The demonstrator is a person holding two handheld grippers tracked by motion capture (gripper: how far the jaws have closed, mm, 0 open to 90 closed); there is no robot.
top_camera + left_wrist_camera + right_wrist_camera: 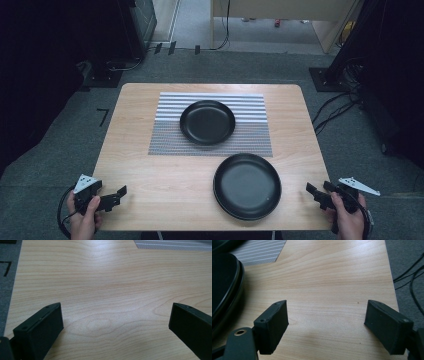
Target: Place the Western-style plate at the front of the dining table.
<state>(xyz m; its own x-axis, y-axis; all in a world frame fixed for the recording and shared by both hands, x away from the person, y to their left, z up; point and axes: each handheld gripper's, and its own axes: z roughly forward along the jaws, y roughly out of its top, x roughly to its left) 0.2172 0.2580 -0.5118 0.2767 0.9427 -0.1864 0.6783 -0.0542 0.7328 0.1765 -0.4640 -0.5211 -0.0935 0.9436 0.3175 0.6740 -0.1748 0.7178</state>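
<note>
a light wooden table [150,175] carries a striped grey and white placemat [170,140] toward its far middle. on that mat sits a round black plate [207,122], and its hollow holds nothing; only a dull sheen shows across the bottom. nearer the person, just off the mat's near right corner, lies a larger oval black dish [247,186]. a second dark rim shows along its lower left edge, so it may be two dishes stacked, but that cannot be told for sure. its inside is bare too. the plate and the dish are close but apart, with a strip of mat and wood between them.

the left gripper [117,194] is held in the person's left hand [84,216] over the near left corner of the table, well apart from both pieces of crockery. in the left gripper view its jaws stand wide apart above plain wood, with nothing between them, and a corner of the mat shows at the top right.

the right gripper [311,190] is held in the right hand [347,216] at the near right edge, near the oval dish but not touching it. in the right gripper view its jaws are spread with only bare wood between, and the dish's dark rim [227,290] curves along the left side.
</note>
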